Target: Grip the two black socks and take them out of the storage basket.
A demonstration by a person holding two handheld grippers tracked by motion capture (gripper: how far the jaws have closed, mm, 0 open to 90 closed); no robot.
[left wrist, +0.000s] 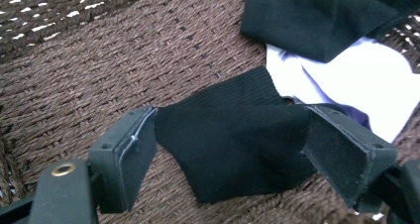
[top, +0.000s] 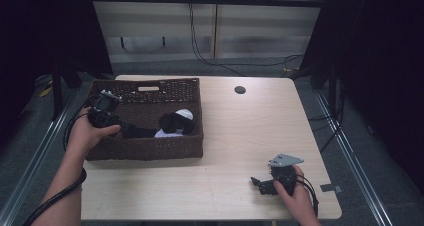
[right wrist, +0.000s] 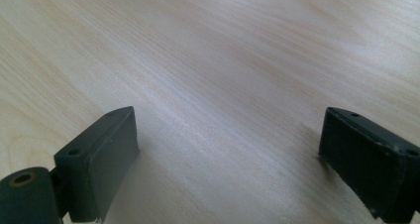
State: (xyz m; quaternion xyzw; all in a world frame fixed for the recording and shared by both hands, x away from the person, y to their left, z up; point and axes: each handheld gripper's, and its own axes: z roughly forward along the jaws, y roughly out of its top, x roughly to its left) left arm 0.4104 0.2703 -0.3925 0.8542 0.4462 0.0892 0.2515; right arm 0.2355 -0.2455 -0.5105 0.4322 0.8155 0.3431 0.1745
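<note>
The right gripper [top: 261,182] sits nearest the camera in the high view, low over the near right part of the one light wooden table [top: 250,131], held by the person's right hand [top: 295,196] with its grey three-cornered plate on top. Its two jaws stand wide apart with nothing between them; in the right gripper view [right wrist: 225,154] bare wood grain runs between the two black jaws.

The left hand [top: 89,133] holds the left gripper [top: 122,128] inside the one dark brown woven basket [top: 145,148], which stands on the left half of the table, reaching in from the basket's left end. In the left gripper view the gripper [left wrist: 230,152] has its two jaws spread wide, and a black sock [left wrist: 233,149] lies on the basket floor spanning the gap between them, its edges touching or nearly touching both pads. Whether the jaws press on it I cannot tell.

Three pieces of cloth are countable in the basket from the left gripper view: that black sock, a second black piece [left wrist: 317,21] farther off, and one white piece [left wrist: 356,90] lying partly under the second. In the high view these show as a dark bundle with white beside it near the basket's right end.

One round dark hole [top: 240,90] marks the table's far side.
</note>
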